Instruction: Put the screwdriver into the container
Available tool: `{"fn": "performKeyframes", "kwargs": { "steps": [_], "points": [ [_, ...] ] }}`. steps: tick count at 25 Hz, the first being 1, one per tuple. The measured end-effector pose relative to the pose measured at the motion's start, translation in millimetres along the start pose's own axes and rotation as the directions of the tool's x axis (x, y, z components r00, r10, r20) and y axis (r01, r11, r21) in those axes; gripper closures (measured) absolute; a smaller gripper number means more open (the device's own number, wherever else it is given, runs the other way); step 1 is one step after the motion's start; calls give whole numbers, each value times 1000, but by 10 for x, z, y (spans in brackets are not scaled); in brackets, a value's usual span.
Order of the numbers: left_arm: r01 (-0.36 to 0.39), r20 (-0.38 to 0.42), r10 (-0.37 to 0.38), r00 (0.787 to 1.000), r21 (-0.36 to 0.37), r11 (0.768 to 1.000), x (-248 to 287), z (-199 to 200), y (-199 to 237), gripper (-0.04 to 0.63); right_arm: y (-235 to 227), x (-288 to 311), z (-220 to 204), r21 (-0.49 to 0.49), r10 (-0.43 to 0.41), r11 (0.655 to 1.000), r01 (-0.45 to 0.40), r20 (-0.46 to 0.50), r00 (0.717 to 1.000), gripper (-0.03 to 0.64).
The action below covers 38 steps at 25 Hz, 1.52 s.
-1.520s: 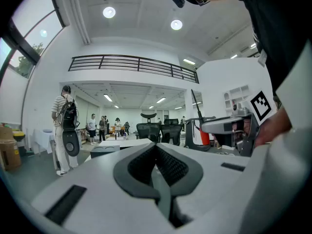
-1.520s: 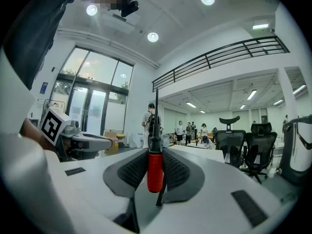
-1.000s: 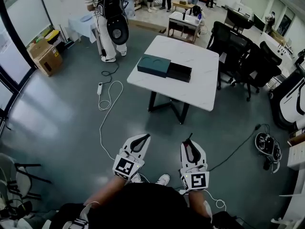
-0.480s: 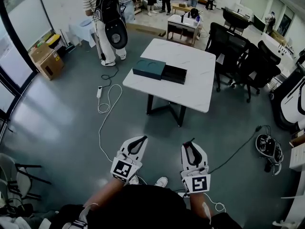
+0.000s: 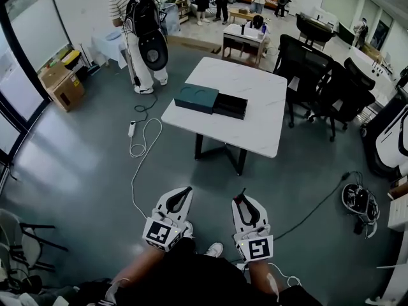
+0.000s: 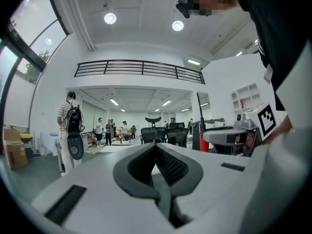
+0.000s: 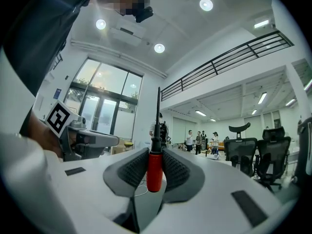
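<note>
A screwdriver with a red handle and a thin black shaft stands upright between the pads of my right gripper, which is shut on it. In the head view that right gripper is low and right of centre, with the shaft tip poking out above it. Beside it, my left gripper has its jaws closed together with nothing in them, as the left gripper view confirms. Far ahead on the white table lies a black open container against a dark teal box. Both grippers are well short of the table.
A white cable snakes over the grey floor left of the table. A person with a backpack stands at the far left. Black office chairs crowd the right side, with a coiled cable on the floor. A cardboard box sits by the window.
Both grippers have dropped lower in the head view and drifted slightly left. The table now appears a little farther up. The screwdriver stays held.
</note>
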<state>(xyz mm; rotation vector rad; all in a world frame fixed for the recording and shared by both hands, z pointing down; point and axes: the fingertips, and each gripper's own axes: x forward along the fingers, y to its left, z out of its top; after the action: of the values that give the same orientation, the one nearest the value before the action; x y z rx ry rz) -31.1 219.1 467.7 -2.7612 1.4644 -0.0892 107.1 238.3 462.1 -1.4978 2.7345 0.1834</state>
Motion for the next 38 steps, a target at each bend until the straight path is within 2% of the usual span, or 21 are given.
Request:
{"fn": "performKeyframes", "kwargs": {
  "steps": [3, 8, 14, 18, 23, 28, 31, 36, 38],
  "points": [
    [11, 0, -11, 1000, -7, 1000, 149, -29, 94, 591, -57, 120, -57, 8, -11, 1000, 11, -39, 999, 512],
    [41, 16, -41, 999, 38, 998, 250, 42, 282, 591, -80, 426, 19, -4, -18, 1000, 18, -12, 1000, 512],
    [47, 6, -47, 999, -8, 999, 347, 27, 647, 591, -78, 796, -70, 5, -48, 999, 48, -39, 998, 512],
    [70, 49, -70, 996, 7, 998, 418, 38, 947, 591, 5, 1082, -103, 17, -51, 999, 52, -52, 997, 512],
    [94, 23, -94, 995, -13, 996, 467, -59, 1266, 591, 74, 1430, -196, 46, -65, 997, 69, -71, 995, 512],
    [112, 28, -112, 993, -15, 994, 443, -92, 1547, 591, 185, 1669, -219, 74, -94, 992, 100, -75, 993, 512],
    [137, 38, -137, 990, -10, 990, 445, -128, 1588, 591, 252, 1714, -228, 89, -97, 991, 103, -78, 992, 512],
    [146, 1, -147, 989, -73, 987, 490, -226, 1580, 591, 313, 1752, -344, 103, -92, 989, 104, -112, 989, 512],
    [154, -1, -154, 988, -66, 986, 536, -258, 1582, 591, 264, 1787, -391, 105, -94, 989, 107, -122, 988, 512]
  ]
}}
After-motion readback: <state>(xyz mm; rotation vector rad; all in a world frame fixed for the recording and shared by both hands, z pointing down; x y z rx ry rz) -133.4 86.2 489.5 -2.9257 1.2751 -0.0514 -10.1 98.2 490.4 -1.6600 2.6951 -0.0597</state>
